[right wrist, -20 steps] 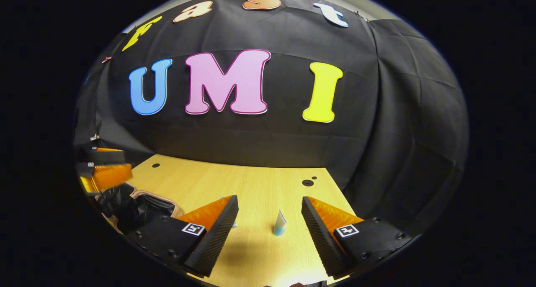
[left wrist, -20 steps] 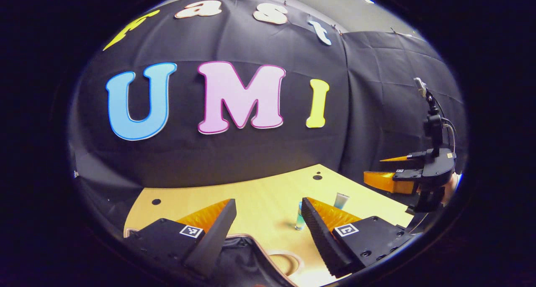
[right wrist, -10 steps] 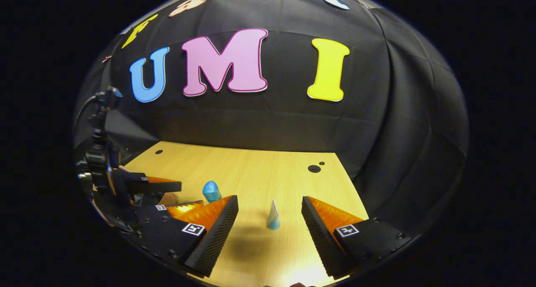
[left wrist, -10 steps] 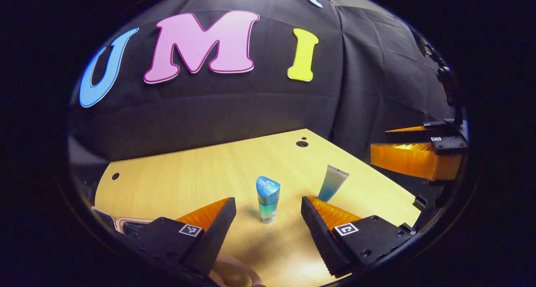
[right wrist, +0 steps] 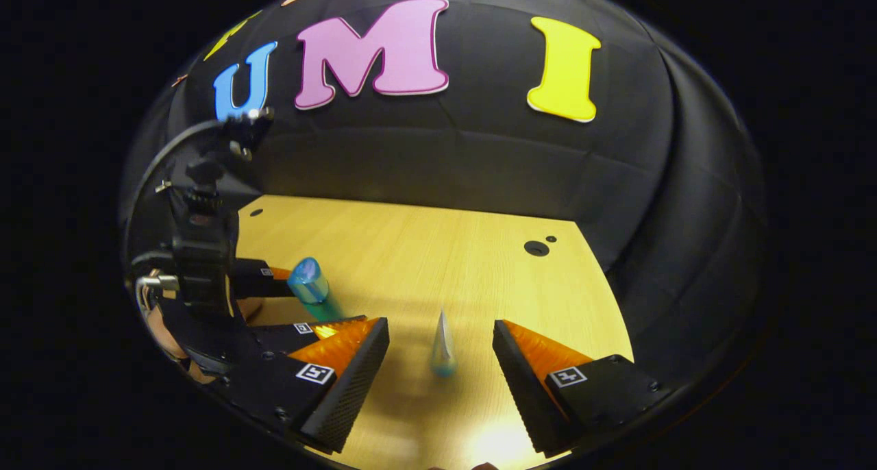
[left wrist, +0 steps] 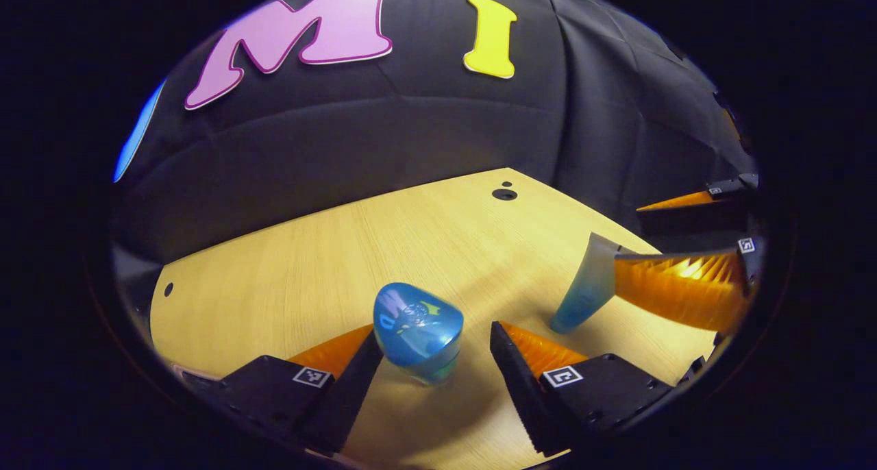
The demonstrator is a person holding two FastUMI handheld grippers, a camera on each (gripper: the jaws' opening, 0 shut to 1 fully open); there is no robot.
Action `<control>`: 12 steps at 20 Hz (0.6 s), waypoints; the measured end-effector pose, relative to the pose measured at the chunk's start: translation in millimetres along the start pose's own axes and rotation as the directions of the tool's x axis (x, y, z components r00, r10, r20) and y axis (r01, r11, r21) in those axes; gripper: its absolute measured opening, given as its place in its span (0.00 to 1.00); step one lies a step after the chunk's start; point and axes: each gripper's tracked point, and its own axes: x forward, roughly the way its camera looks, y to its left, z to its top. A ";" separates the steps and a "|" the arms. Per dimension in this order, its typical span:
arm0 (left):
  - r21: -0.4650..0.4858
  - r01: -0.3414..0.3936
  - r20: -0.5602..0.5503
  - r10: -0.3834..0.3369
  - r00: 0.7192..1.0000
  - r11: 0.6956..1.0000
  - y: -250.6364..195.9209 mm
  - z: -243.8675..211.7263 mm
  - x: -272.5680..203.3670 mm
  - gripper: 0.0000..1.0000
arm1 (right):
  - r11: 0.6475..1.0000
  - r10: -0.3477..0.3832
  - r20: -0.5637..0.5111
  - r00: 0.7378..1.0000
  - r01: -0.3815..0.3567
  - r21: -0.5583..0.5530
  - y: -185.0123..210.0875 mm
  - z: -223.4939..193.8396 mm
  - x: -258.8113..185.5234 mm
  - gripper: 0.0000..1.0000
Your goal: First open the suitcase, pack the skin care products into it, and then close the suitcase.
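Neither product is packed yet: on the pale wooden surface [left wrist: 425, 237], the released left hand-held gripper [left wrist: 433, 350] straddles the blue-capped glass bottle [left wrist: 416, 331], the released right hand-held gripper [right wrist: 438, 347] the translucent blue squeeze tube [right wrist: 442, 347].

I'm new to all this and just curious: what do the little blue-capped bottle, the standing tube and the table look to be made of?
Blue-capped bottle: glossy, see-through, likely plastic or glass; its cap reflects light. Tube: soft matte plastic, probably, with a flat crimped top end. Table: pale wood-look board with visible grain lines, possibly laminate.
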 end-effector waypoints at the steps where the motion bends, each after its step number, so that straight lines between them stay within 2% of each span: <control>1: 0.014 -0.010 0.009 0.010 1.000 1.000 2.2 3.4 4.3 0.86 | 1.000 0.002 -0.014 1.000 -0.002 -0.005 -0.3 -5.5 9.8 0.97; 2: 0.027 -0.020 0.004 0.020 1.000 0.999 6.1 3.8 6.7 0.77 | 1.000 0.004 -0.031 1.000 -0.005 -0.011 0.1 -12.7 19.0 0.97; 3: 0.030 -0.019 -0.009 0.020 1.000 0.999 7.9 3.8 5.5 0.63 | 1.000 0.006 -0.057 0.998 -0.007 -0.012 -0.1 -20.4 26.7 0.97; 4: 0.020 0.004 -0.007 -0.004 1.000 1.000 4.0 2.9 11.8 0.55 | 1.000 0.018 -0.086 0.996 -0.019 -0.006 0.8 -27.7 35.0 0.97; 5: 0.011 0.029 -0.013 -0.029 0.999 1.000 2.3 4.1 12.9 0.51 | 1.000 0.029 -0.110 0.994 -0.029 0.003 3.3 -35.7 43.5 0.98; 8: 0.014 0.033 -0.020 -0.032 0.999 0.999 3.5 4.8 14.2 0.49 | 1.000 0.018 -0.156 0.988 -0.015 0.018 -0.1 -47.4 58.1 0.97; 9: 0.012 0.034 -0.026 -0.034 0.999 0.999 2.7 3.7 14.8 0.49 | 1.000 0.001 -0.183 0.983 0.002 0.018 -1.7 -56.1 66.6 0.87; 10: 0.011 0.034 -0.030 -0.034 0.999 0.999 3.6 3.9 15.2 0.46 | 1.000 -0.004 -0.214 0.977 0.009 0.024 -3.8 -64.3 69.3 0.71; 12: -0.030 0.026 -0.057 -0.028 0.998 0.999 3.6 4.4 13.8 0.49 | 0.998 -0.008 -0.198 0.980 0.020 0.059 -6.0 -58.3 74.4 0.38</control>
